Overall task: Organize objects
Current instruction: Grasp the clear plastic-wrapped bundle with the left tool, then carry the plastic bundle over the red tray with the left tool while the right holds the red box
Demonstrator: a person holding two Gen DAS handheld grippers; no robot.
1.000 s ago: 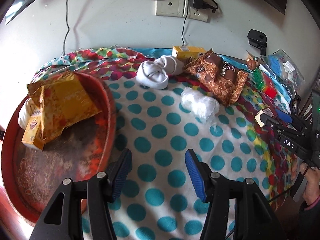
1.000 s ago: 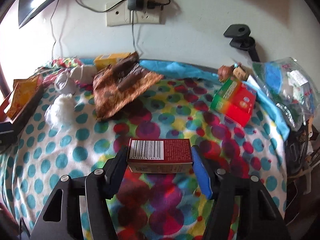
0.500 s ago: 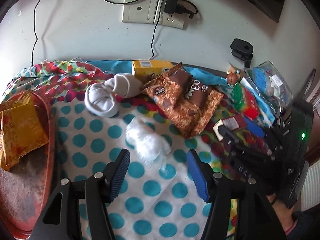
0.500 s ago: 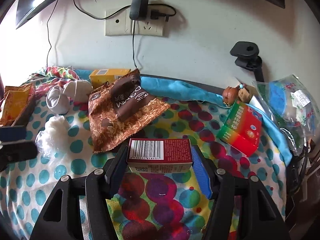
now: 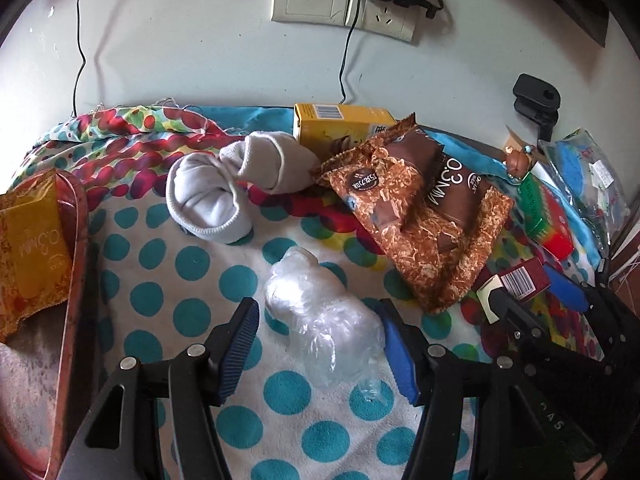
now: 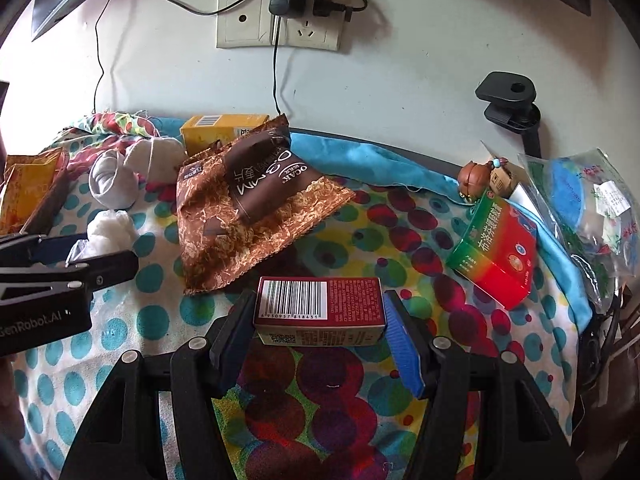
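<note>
left fingers (image 5: pixel 318 342) wide, straddling plastic wad (image 5: pixel 320 316), long axis running near-to-far | right fingers (image 6: pixel 318 330) holding red box (image 6: pixel 319 312) | tray (image 5: pixel 74 264) far left

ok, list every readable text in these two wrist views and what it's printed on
"OCAK" and "0.3MM": brown snack bag
"0.3MM": yellow snack bag in the red tray
"6930957818431", first digit cut off: under the barcode of the dark red box in the right gripper
"GenRobot.AI": left gripper body
Green and red box: large Chinese characters, not read
Yellow box: barcode only, digits too small
</note>
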